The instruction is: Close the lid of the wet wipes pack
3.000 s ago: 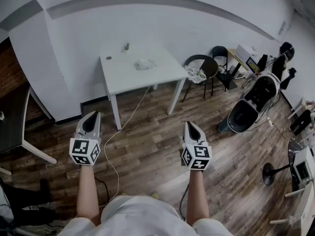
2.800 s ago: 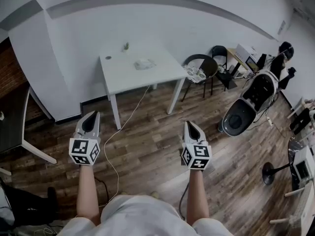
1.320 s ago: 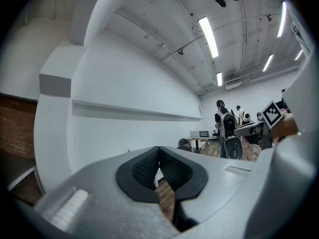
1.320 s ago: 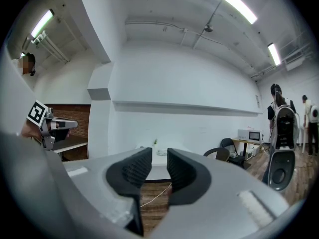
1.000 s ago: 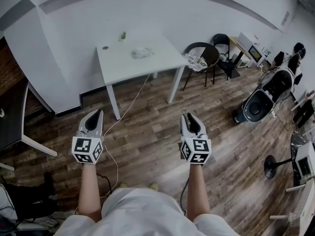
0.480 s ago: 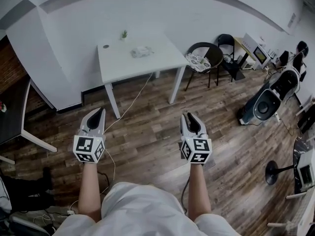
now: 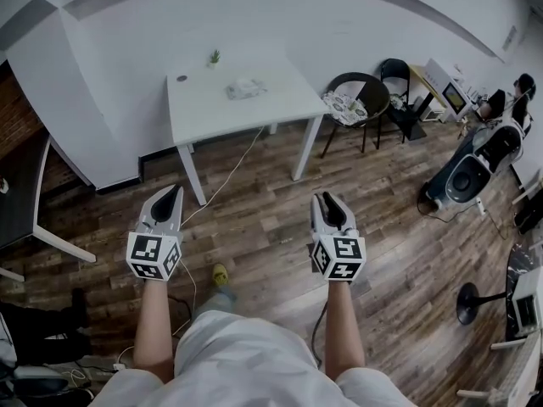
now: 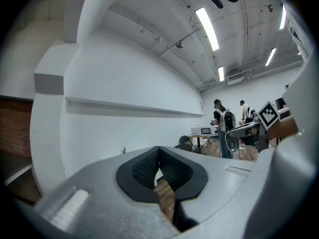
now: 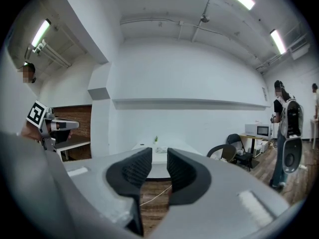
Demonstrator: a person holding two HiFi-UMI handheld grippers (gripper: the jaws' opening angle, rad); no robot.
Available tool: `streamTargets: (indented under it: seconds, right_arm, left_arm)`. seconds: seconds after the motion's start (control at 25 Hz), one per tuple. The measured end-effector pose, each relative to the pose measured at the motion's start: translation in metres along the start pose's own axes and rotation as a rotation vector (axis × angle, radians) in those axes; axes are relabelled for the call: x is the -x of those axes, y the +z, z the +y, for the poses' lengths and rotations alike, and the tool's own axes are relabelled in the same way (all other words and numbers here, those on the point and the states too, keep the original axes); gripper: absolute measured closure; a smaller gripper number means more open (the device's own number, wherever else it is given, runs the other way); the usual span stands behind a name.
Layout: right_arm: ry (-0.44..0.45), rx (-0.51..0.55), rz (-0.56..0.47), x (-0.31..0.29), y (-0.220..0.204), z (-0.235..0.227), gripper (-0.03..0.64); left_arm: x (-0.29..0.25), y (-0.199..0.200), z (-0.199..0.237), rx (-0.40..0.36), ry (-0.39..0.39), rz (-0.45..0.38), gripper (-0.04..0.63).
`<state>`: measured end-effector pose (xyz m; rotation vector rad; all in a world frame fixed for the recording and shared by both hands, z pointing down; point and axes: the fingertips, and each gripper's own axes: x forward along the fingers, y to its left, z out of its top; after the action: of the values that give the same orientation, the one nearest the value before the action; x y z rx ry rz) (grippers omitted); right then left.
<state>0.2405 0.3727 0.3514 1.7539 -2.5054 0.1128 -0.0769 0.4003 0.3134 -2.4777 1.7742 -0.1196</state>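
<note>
I hold my left tool (image 7: pixel 172 192) and my right tool (image 7: pixel 327 200) level over the wooden floor (image 7: pixel 254 219), on the near side of the white counter (image 7: pixel 204 117). The left one's jaws meet at the tips with nothing in them, while the right one's stand partly apart, also empty. The wet wipes pack (image 7: pixel 246 89) lies on the far half of the counter, right of a small plant (image 7: pixel 214 58) and well apart from both tools.
</note>
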Motion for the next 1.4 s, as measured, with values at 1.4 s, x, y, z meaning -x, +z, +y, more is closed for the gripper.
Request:
streamTargets:
  seconds: [1.4]
  right_arm:
    - [-0.077,-0.017,0.065,-0.356,0.016,-0.025,0.515]
  left_arm:
    - [-0.332,-0.064,0.197,0.088,-0.138,0.059,0.597]
